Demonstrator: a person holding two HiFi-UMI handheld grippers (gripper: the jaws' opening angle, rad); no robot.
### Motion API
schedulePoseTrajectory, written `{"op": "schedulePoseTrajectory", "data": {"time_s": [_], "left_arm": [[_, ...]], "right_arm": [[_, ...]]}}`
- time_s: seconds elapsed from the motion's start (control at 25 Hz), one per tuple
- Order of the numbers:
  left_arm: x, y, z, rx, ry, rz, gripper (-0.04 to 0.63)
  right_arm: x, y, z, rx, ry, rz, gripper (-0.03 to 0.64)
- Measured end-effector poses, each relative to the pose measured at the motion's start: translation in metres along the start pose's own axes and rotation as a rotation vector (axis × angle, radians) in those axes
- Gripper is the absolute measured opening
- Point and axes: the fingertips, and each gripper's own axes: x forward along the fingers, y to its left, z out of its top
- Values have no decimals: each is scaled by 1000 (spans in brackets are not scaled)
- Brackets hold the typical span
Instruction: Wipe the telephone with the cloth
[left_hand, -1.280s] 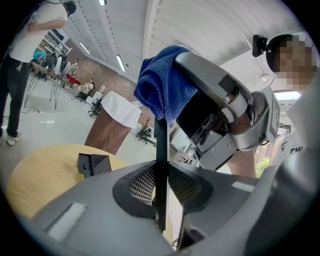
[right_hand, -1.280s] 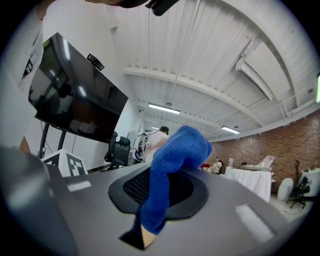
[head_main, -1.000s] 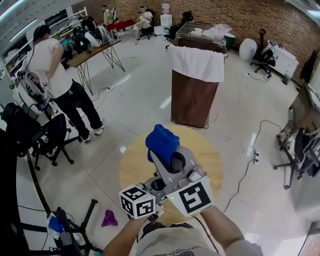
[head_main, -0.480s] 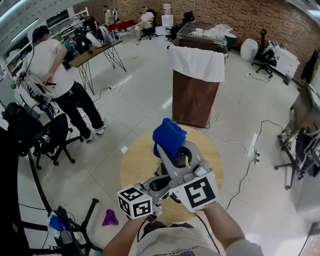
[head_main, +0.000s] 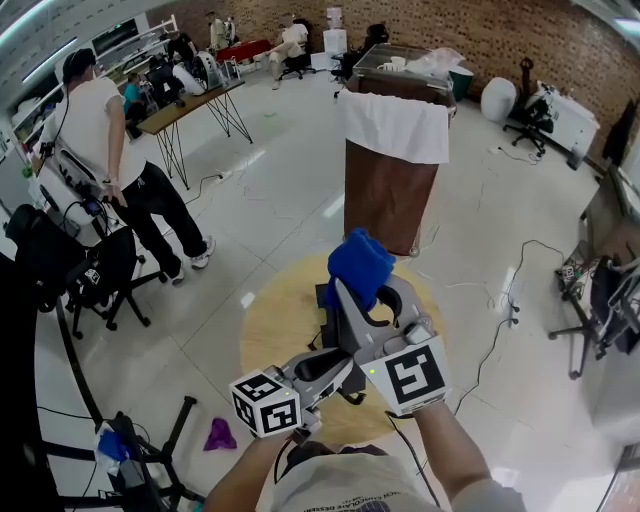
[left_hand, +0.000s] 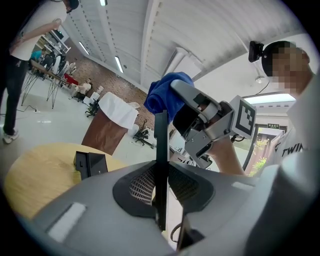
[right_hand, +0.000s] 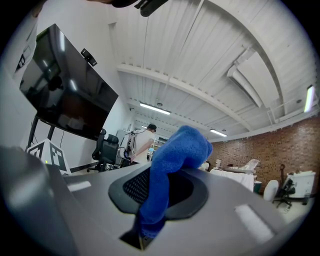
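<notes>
My right gripper (head_main: 365, 292) is shut on a bunched blue cloth (head_main: 358, 264) and holds it up over the round wooden table (head_main: 275, 330). In the right gripper view the cloth (right_hand: 172, 160) rises out of the closed jaws (right_hand: 150, 205). My left gripper (head_main: 338, 368) sits low, just left of the right one. In the left gripper view it (left_hand: 161, 192) is shut on a thin black telephone (left_hand: 160, 150), seen edge-on and upright. The blue cloth (left_hand: 167, 92) hangs just beyond the phone's top edge; contact cannot be told. A black phone base (left_hand: 90, 164) rests on the table.
The black base (head_main: 326, 298) stands on the table behind the grippers. Beyond the table is a brown cabinet (head_main: 390, 190) draped in white. A person (head_main: 105, 140) stands at left by an office chair (head_main: 95, 280). A purple rag (head_main: 218, 436) and cables (head_main: 490, 340) lie on the floor.
My right gripper has carried the blue cloth to the right and farther from me. The left gripper has edged forward beneath it. The person at left has shifted stance.
</notes>
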Motion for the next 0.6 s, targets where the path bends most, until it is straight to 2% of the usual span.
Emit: {"op": "schedulePoseTrajectory", "data": {"time_s": [0.6], "left_arm": [[1, 4, 7, -5, -14, -11, 64]], "right_arm": [[-7, -28, -11, 12, 20, -75, 60]]}}
